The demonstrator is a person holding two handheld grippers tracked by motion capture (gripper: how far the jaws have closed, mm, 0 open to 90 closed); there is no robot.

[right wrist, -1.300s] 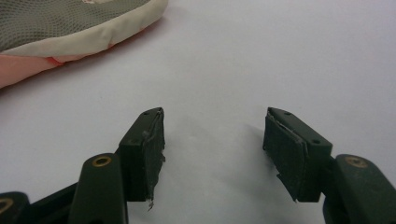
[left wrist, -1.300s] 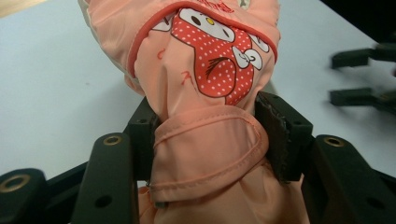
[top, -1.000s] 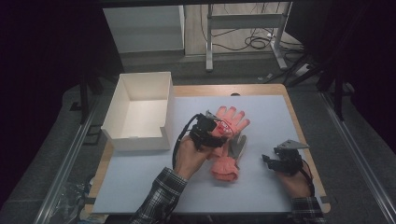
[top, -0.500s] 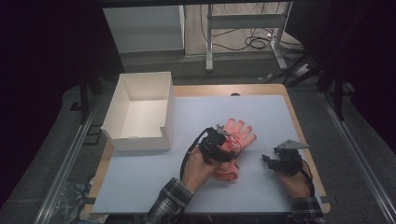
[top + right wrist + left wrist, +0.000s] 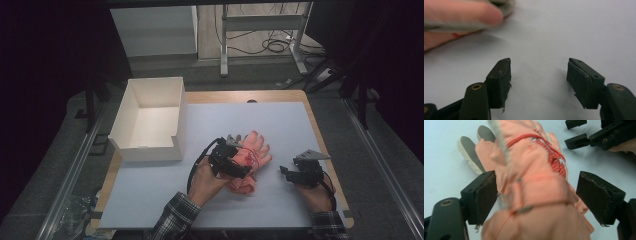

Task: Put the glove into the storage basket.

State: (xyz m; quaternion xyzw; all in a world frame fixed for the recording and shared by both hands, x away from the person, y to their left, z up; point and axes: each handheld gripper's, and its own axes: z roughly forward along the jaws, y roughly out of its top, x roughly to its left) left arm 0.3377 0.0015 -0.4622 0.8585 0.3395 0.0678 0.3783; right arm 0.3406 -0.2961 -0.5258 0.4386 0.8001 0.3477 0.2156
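— Two grippers over the white tabletop [image 5: 165,200]; where is the padded salmon-pink fabric glove [image 5: 252,152]?

— Flat on the board, right of its middle and nearer the front edge, fingers toward the far edge. A grey-soled second glove [image 5: 470,150] peeks out beside it.

— And the left gripper [image 5: 534,195]?

— Straddling the cuff. Its jaws have just been opening; the glove sits between them, with the right pad clear of the fabric.

— The right gripper [image 5: 539,82]?

— Jaws spread with nothing between, low over bare board near the right edge, apart from the glove.

— Anything else?

— An open white cardboard box [image 5: 150,120] at the left edge.
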